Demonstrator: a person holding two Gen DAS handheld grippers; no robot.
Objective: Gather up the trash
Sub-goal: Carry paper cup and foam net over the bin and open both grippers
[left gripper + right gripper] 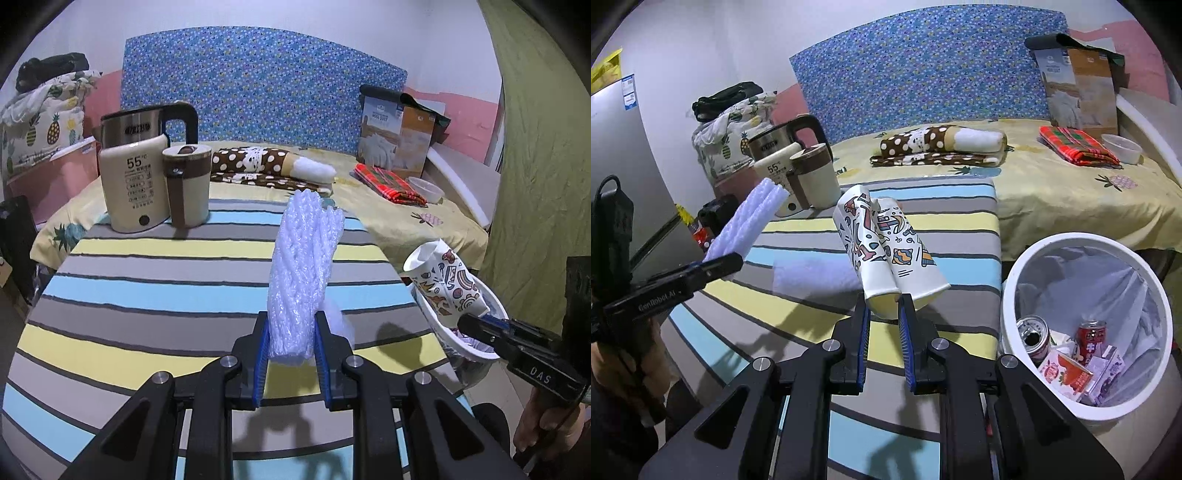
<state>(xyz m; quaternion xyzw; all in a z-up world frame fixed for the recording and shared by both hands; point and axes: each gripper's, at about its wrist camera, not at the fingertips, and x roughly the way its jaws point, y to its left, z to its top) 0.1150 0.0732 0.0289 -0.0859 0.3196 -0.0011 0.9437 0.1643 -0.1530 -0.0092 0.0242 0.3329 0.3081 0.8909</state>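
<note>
The relation that matters is held between the crushed paper cup printed with coloured doodles (886, 254) and the round white plastic waste bin lined with a thin clear bag (1010, 295). The cup is clamped by its flattened base in the right gripper (884, 314), and the bin is seen low and to the right of those tongs, just beside the table edge; a swing to the right and a little down would be called for. The cup's long axis is pointed away from the jaws, up and forward, its open mouth folded in on itself.

The left gripper (291, 336) is clenched on a roll of white foam netting (303, 266), which is likewise stood up along the line of the fingers. It is kept over the striped tablecloth in grey, yellow and pale blue (147, 280), farther from the bin, so the right hand is judged the nearer and likely first to drop its load.

The cup is thin waxed card, creased and easily crushed further. The foam is soft, ribbed and springy (it may cling to the blue ridged pads when let go). Drink cans and cartons (1067, 354) are already lying in the bin. A second pale foam piece (812, 275) is left flat on the cloth.
</note>
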